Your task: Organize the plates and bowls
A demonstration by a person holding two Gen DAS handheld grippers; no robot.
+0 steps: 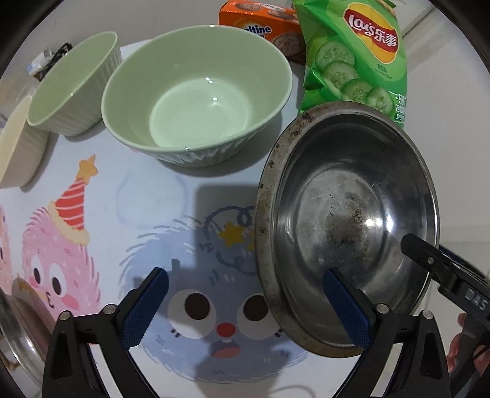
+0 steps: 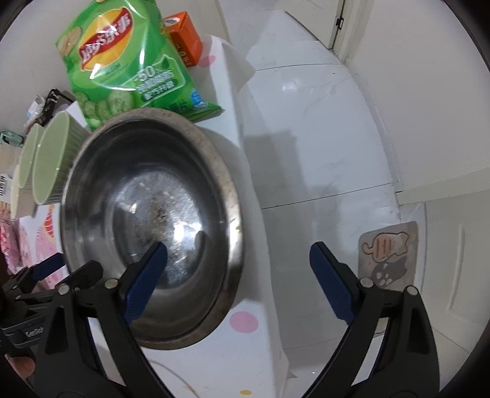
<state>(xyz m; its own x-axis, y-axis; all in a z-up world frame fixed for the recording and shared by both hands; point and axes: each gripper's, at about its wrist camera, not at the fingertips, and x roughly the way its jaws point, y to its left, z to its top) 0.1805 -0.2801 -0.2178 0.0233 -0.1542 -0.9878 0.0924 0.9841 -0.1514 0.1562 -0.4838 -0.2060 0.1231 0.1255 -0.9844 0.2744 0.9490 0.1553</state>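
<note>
A stained steel bowl (image 1: 346, 226) stands on the cartoon mat (image 1: 92, 214), close to the table's right edge. My left gripper (image 1: 245, 275) hangs open above it, one pad inside the bowl and the other over the mat, so the near rim lies between them untouched. My right gripper (image 2: 239, 245) is open too, straddling the opposite rim of the steel bowl (image 2: 153, 214), with one pad inside and the other out beyond the table edge. A large green bowl (image 1: 196, 95), a smaller green ribbed bowl (image 1: 76, 85) and a cream bowl (image 1: 15, 147) stand behind, to the left.
A green chips bag (image 1: 358, 55) and an orange biscuit box (image 1: 254, 27) lie just behind the steel bowl. A steel plate's rim (image 1: 18, 336) shows at lower left. The table edge (image 2: 245, 171) drops to white floor tiles (image 2: 321, 137) with a small floor mat (image 2: 389, 254).
</note>
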